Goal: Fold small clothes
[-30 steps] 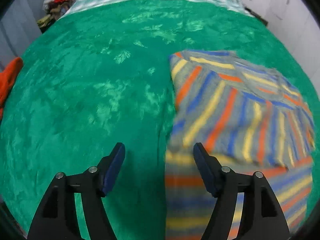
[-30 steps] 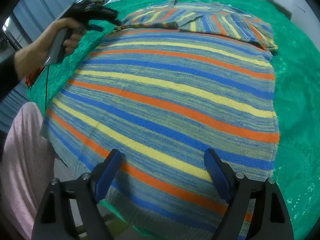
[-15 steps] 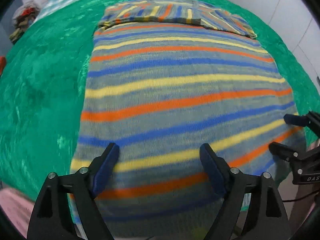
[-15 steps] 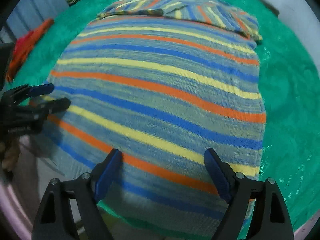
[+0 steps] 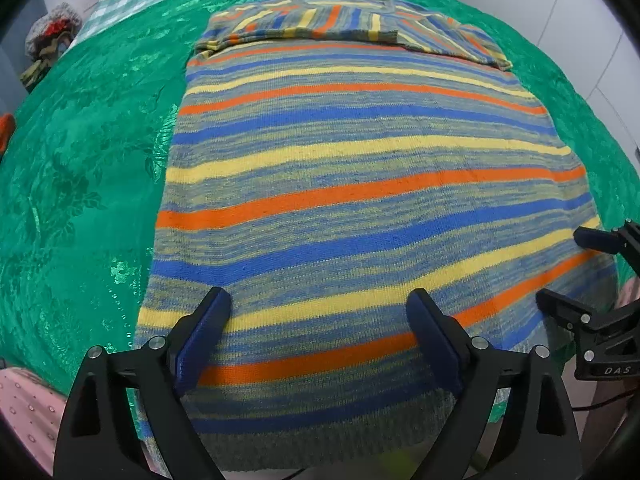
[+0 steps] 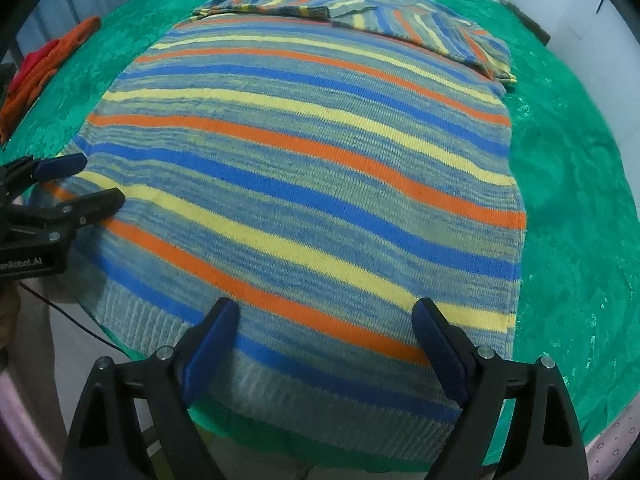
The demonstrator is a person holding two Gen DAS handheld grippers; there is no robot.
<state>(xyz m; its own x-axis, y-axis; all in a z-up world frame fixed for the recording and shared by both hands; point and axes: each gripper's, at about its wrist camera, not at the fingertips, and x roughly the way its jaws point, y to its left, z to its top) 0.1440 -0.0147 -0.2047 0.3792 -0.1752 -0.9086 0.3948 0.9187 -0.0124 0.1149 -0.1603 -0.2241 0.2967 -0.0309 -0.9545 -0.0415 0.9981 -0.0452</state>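
Both my views are bright and evenly lit, with only soft shadows. The green bedspread glints with small sheen spots. The fisheye bulges the striped sweater and bends its lines, and dark vignette fills the corners. The near hem under my left claw looks slightly soft.

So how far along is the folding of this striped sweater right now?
Done: both sleeves lie folded across the top of the striped sweater. In hand: the left gripper and right gripper, both open, hover over the hem, gripping nothing. Left: folding the body up from the hem.
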